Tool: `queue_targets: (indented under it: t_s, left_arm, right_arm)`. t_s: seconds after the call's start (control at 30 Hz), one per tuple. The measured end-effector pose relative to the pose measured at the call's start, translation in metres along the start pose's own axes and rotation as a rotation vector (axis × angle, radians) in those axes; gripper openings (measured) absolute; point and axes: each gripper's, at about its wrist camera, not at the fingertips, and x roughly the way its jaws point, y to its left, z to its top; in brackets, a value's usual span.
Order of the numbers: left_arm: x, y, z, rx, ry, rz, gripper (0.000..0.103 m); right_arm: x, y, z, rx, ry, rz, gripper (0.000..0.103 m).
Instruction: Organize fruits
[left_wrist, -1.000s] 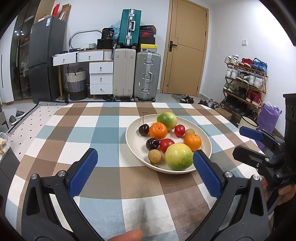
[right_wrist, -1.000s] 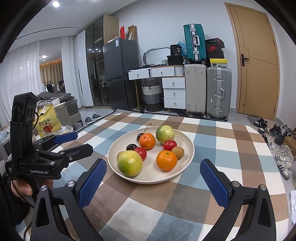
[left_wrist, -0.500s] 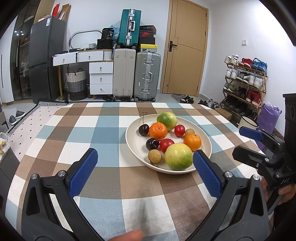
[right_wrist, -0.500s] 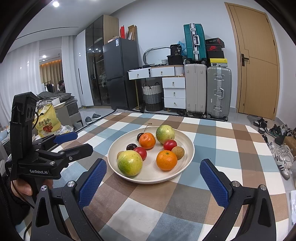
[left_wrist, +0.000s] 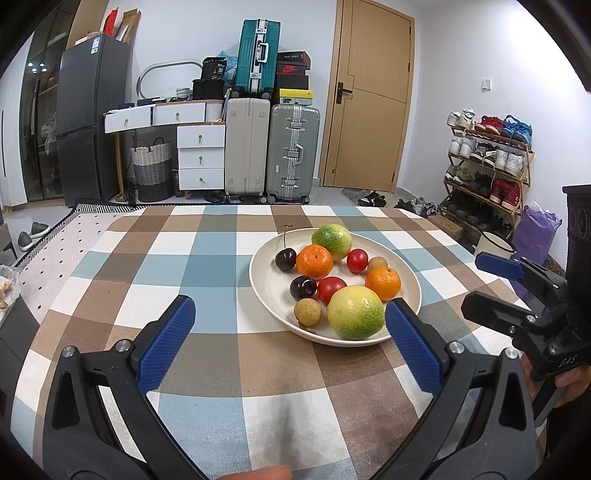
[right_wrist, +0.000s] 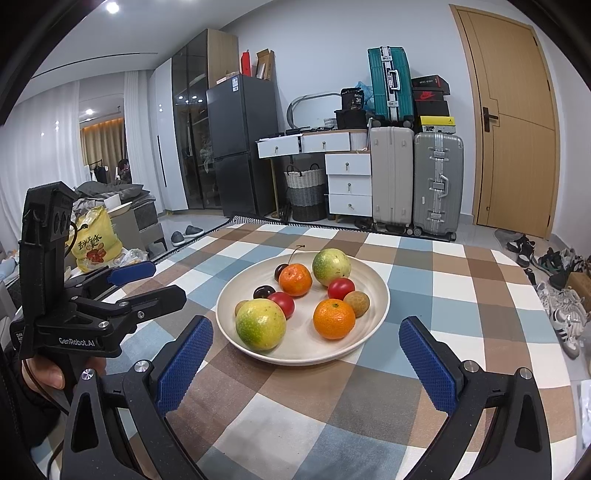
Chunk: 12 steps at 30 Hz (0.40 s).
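Note:
A cream plate (left_wrist: 266, 284) (right_wrist: 373, 291) sits on the checked tablecloth and holds fruit: two green-yellow fruits (left_wrist: 355, 313) (right_wrist: 260, 324), two oranges (left_wrist: 383, 283) (right_wrist: 334, 318), two red tomatoes (left_wrist: 331, 289), two dark cherries (left_wrist: 285, 259) and two small brown longans (left_wrist: 307, 312). My left gripper (left_wrist: 290, 343) is open and empty, held before the plate's near-left rim. My right gripper (right_wrist: 308, 365) is open and empty, just short of the plate's near rim. Each gripper shows in the other's view, the right one (left_wrist: 491, 288) at the right edge and the left one (right_wrist: 147, 282) at the left.
The checked tablecloth (left_wrist: 192, 258) covers the table around the plate. Behind the table stand suitcases (left_wrist: 291, 147), white drawers (left_wrist: 201, 155), a dark fridge (left_wrist: 88, 110) and a door. A shoe rack (left_wrist: 487, 162) stands at the right.

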Motion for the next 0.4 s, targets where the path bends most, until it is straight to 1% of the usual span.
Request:
queue_targets:
  t_s: [0.3,0.4]
  left_arm:
    - [-0.0026,-0.0003,0.001,0.014,-0.025,0.0,0.103]
    - [-0.0025,-0.0005,0.0009,0.013,-0.022,-0.001,0.103]
  right_arm:
    - [-0.0004,0.0002,0.0,0.0,-0.001,0.0,0.103]
    - [0.0,-0.0001,0.0001,0.001,0.0,0.0,0.103]
